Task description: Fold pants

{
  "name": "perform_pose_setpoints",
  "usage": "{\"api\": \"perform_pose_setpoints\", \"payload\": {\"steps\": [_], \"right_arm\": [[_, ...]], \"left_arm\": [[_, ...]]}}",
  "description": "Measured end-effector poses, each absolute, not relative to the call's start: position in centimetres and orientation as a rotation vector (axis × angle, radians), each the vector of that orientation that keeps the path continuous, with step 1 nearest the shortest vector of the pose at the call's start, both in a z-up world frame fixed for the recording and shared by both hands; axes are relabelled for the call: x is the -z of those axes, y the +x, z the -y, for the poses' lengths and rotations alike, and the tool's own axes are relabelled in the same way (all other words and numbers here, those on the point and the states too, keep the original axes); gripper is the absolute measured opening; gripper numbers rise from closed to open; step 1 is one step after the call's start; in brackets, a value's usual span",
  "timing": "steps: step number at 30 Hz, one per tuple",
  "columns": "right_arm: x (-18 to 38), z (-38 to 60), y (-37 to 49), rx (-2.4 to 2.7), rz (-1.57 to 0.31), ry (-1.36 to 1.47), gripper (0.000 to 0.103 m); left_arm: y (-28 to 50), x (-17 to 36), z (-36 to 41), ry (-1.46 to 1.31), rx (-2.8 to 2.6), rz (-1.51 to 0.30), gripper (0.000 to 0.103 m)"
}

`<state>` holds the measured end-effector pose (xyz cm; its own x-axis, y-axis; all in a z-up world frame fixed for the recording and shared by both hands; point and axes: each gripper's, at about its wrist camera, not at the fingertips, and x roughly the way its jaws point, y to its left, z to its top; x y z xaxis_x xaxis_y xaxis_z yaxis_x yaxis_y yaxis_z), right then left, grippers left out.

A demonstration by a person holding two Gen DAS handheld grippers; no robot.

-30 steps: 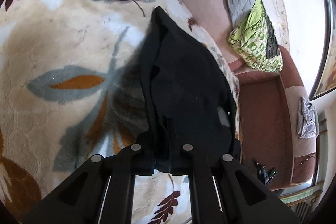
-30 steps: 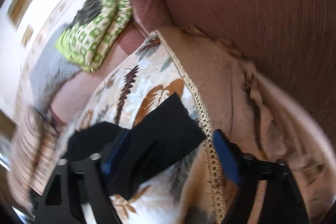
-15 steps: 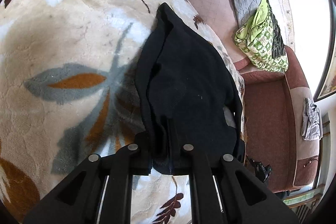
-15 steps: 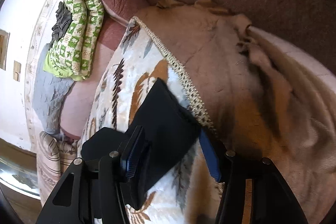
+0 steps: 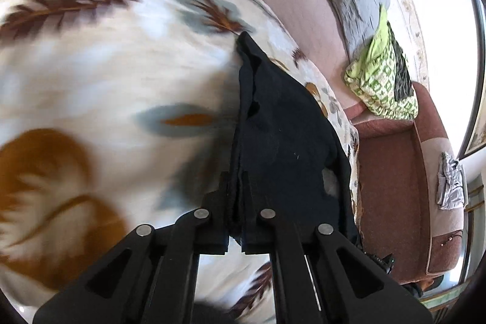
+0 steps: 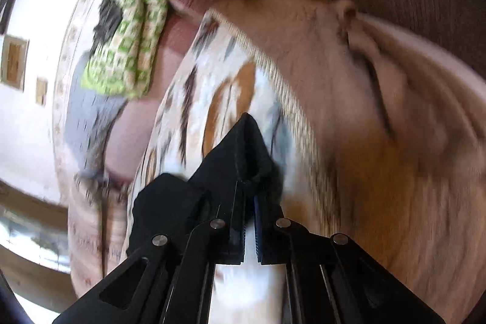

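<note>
The black pants (image 5: 282, 135) lie folded on a cream blanket with a leaf print (image 5: 106, 87). My left gripper (image 5: 237, 187) is shut on the near edge of the pants, with black cloth pinched between its fingers. In the right wrist view my right gripper (image 6: 247, 187) is shut on a corner of the black pants (image 6: 240, 151), which rises in a peak above the blanket (image 6: 218, 81). Both views are blurred by motion.
A green and white patterned cloth (image 5: 382, 81) lies on the pink sofa (image 5: 391, 172), also in the right wrist view (image 6: 127, 50). A grey cloth (image 5: 451, 181) lies on the sofa arm. The blanket's braided edge (image 6: 291, 99) runs beside a beige throw (image 6: 395, 111).
My right gripper has closed on the corner of the pants; it was open around it before. My left gripper keeps its hold and has shifted across the blanket.
</note>
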<state>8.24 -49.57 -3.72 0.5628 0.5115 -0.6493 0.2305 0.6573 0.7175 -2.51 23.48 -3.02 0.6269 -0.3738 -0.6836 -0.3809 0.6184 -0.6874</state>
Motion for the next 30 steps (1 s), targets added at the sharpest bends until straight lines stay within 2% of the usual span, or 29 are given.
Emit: {"api": "perform_pose_setpoints", "payload": {"steps": [5,8,11,13,15,16,17,18,22,26,28,29,30], "right_arm": [[5.0,46.8,5.2,-0.258,-1.088,0.843,0.003],[3.1,46.7,4.6,-0.080,-1.016,0.668,0.005],[-2.0,42.5,3.2,-0.149,-0.826,0.348,0.023],[-3.7,38.5,1.6,-0.354,-0.729,0.192,0.051],[-4.4,33.7,-0.8,-0.538,-0.641,-0.021,0.063],[-4.4,31.7,-1.8,-0.593,-0.611,-0.129,0.063],[-3.9,29.4,-3.1,-0.679,-0.577,-0.267,0.063],[-3.5,28.1,-3.6,-0.726,-0.567,-0.336,0.063],[-0.4,24.3,-3.2,-0.779,-0.659,-0.540,0.060],[1.6,24.1,-0.9,-0.745,-0.779,-0.573,0.057],[2.5,24.7,-0.2,-0.738,-0.848,-0.544,0.031],[2.2,25.0,0.0,-0.740,-0.856,-0.509,0.026],[2.0,25.1,0.2,-0.739,-0.857,-0.495,0.005]], "left_arm": [[-6.9,3.8,-28.0,-0.919,-0.086,-0.960,0.002],[-7.1,5.2,-28.6,-0.888,-0.126,-0.999,0.007],[-7.1,5.5,-28.3,-0.879,-0.167,-0.977,0.009],[-7.1,4.9,-27.9,-0.831,-0.211,-0.960,0.012],[-7.4,3.7,-27.6,-0.763,-0.313,-0.915,0.021],[-7.5,3.1,-27.6,-0.743,-0.352,-0.887,0.033],[-7.7,2.4,-27.6,-0.731,-0.391,-0.850,0.046],[-8.0,1.6,-27.8,-0.727,-0.424,-0.809,0.050],[-8.9,-1.7,-27.5,-0.729,-0.484,-0.656,0.054],[-7.2,-3.7,-25.1,-0.783,-0.374,-0.590,0.067],[-4.8,-3.4,-22.6,-0.797,-0.264,-0.622,0.067],[-3.7,-3.0,-21.4,-0.797,-0.233,-0.641,0.067],[-2.9,-2.6,-20.4,-0.791,-0.216,-0.657,0.067]]}}
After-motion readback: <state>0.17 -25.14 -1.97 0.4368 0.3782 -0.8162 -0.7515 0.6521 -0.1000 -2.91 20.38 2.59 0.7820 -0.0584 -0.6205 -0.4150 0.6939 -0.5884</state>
